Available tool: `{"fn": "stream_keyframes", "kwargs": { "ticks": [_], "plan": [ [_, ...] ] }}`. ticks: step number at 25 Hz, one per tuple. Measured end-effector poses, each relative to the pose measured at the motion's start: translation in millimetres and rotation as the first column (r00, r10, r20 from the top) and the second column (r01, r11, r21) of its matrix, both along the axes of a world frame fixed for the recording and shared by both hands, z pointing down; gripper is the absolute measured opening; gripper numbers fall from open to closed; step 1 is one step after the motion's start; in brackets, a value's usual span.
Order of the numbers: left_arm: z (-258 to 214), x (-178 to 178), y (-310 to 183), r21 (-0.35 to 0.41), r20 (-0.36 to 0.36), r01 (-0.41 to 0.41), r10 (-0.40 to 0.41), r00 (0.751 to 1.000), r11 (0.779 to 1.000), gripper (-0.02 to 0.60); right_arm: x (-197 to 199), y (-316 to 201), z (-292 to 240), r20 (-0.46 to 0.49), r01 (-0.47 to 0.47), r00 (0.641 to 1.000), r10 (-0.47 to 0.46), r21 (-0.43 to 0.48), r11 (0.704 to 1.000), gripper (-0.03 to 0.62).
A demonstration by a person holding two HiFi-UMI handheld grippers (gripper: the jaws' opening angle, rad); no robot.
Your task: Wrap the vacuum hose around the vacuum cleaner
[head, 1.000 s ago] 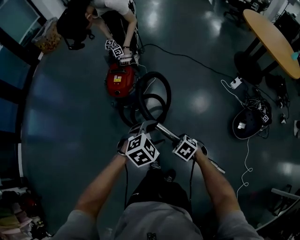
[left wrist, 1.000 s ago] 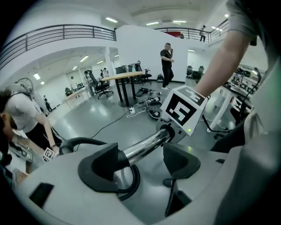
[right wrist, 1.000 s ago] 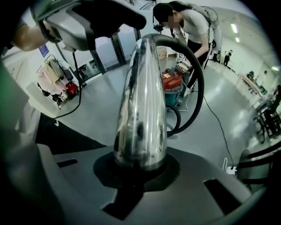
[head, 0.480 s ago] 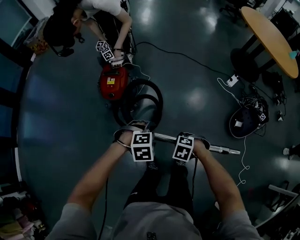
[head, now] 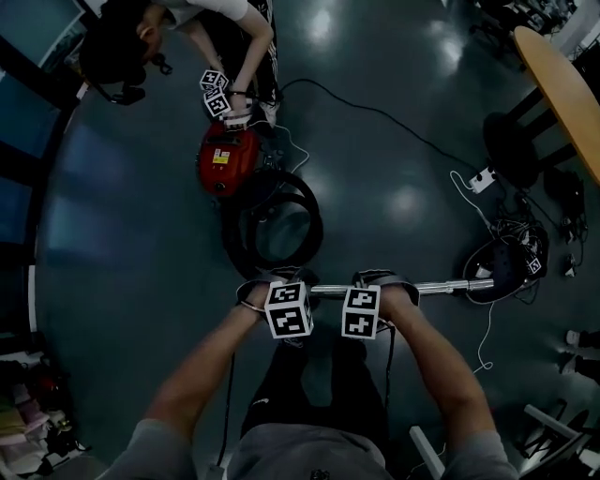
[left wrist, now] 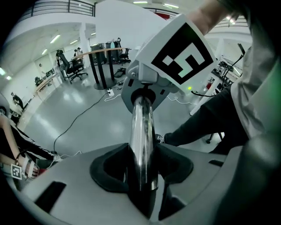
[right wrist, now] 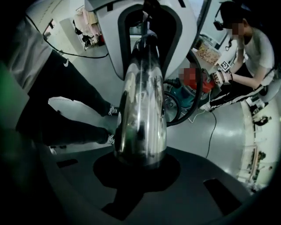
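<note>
- Dim light swallows detail in the head view: the spot where the black hose (head: pixel 272 220) joins the metal tube (head: pixel 422 286) lies hidden under the wearer's hands and the grippers' cubes.
- The hose lies in loose loops on the dark glossy floor (head: pixel 394 202), touching the red vacuum cleaner (head: pixel 225 159) on the wearer's side and not wound round it.
- The tube lies level, well apart from the vacuum cleaner beyond the hose loops, held across the wearer's body.
- Left gripper (left wrist: pixel 141 171): its jaws have just been closing and now hug the tube from both sides.
- Right gripper (right wrist: pixel 140 162): clamped tight on the same tube, which blocks most of its view; only a sliver of the vacuum cleaner (right wrist: pixel 193 81) shows past it.
- A second person (head: pixel 202 23), cut off by the frame's top edge, crouches on the vacuum cleaner's far side, hands on it.
- A thin cable (head: pixel 375 117) trails away from the vacuum cleaner toward a white power strip (head: pixel 483 178).
- A dark rounded object (head: pixel 502 262), too murky to name, sits beyond the tube's free end, well apart from the vacuum cleaner.
</note>
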State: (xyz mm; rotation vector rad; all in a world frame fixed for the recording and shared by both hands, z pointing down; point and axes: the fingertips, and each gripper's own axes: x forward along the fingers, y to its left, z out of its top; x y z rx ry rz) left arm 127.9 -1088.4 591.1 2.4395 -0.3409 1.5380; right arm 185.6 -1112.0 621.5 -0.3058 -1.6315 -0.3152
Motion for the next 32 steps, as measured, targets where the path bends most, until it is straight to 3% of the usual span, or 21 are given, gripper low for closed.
{"fn": "stream_keyframes", "kwargs": {
  "ticks": [5, 13, 20, 24, 28, 32],
  "plan": [
    [36.7, 7.9, -13.0, 0.030, -0.043, 0.109, -0.108, 0.993, 0.994, 0.173, 6.3, -25.9, 33.2, -0.056, 0.130, 0.990, -0.127, 0.054, 0.990, 0.048],
    [113.6, 2.7, -23.6, 0.047, -0.101, 0.239, -0.234, 0.967, 0.970, 0.172, -5.9, -43.4, 110.9, -0.059, 0.265, 0.963, -0.261, 0.056, 0.963, 0.048],
    [211.8, -2.9, -40.3, 0.071, -0.097, 0.384, -0.377, 0.921, 0.920, 0.172, -19.4, -68.4, 209.3, -0.057, 0.406, 0.914, -0.402, 0.094, 0.909, 0.048],
    [282.2, 2.1, -56.4, 0.112, -0.076, 0.478, -0.472, 0.878, 0.871, 0.172, -20.6, -88.2, 281.6, -0.044, 0.498, 0.867, -0.497, 0.115, 0.859, 0.048],
    [360.0, -5.4, -66.5, 0.104, -0.075, 0.548, -0.543, 0.837, 0.830, 0.172, -33.2, -101.1, 359.4, -0.034, 0.566, 0.824, -0.566, 0.112, 0.817, 0.048],
    [414.5, -15.6, -72.5, 0.100, -0.030, 0.573, -0.573, 0.819, 0.814, 0.172, -47.0, -106.6, 417.2, 0.011, 0.594, 0.801, -0.598, 0.103, 0.798, 0.048]
  ]
}}
